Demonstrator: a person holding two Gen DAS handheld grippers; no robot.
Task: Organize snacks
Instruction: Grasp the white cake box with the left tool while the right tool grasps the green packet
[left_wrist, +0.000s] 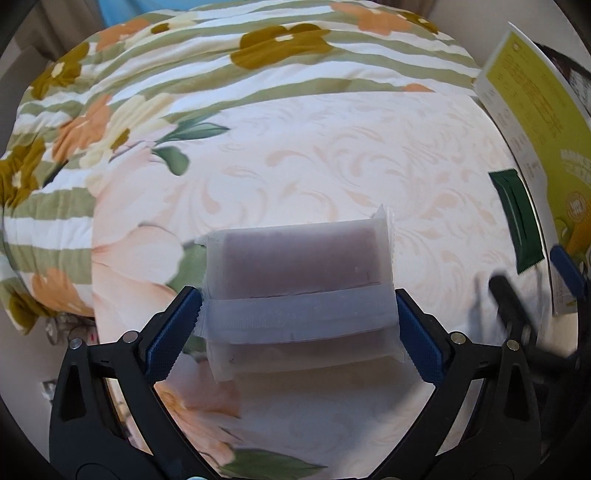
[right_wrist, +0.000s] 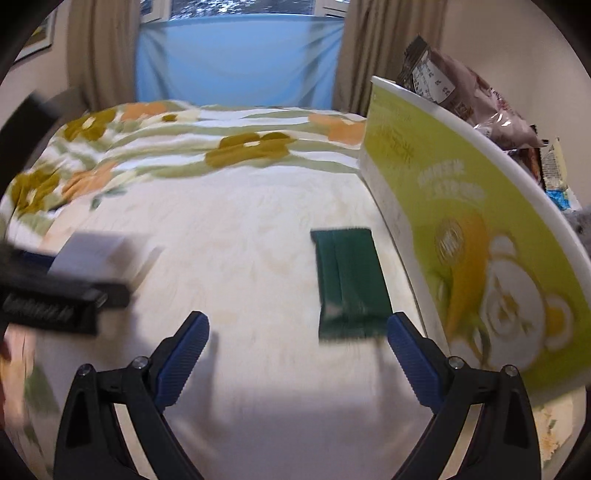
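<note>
i am steering two handheld grippers over a bed, and i place everything relative to the green box, a tall yellow-green carton standing on edge on the sheet; the left gripper is closed on a frosted packet, its blue pads pressing the packet's two short ends, the packet lifted clear of the sheet and well to the left of the box; the right gripper is spread wide and holds nothing, hanging low over the sheet just left of the box; a dark green packet lies flat on the sheet just beside the box's near face, its nearer end between the right gripper's pads but closer to the right-hand one; i cannot tell whether that pad touches it, since the right view is smeared by motion; bags poke up out of the box's top, so i judge the box is where snacks are being gathered; a floral quilt is heaped well beyond the box, toward the window.

the step in hand, as i read it, is carrying the frosted packet to the box while the right gripper lines up on the green one; to do it well i would keep the left grip firm but gentle, as the wrapper looks soft and slippery; i would centre the right gripper over the green packet's width before closing, and press down lightly, since the sheet should give under it; the box looks light enough to topple if bumped, so i would approach from the side away from it.
</note>
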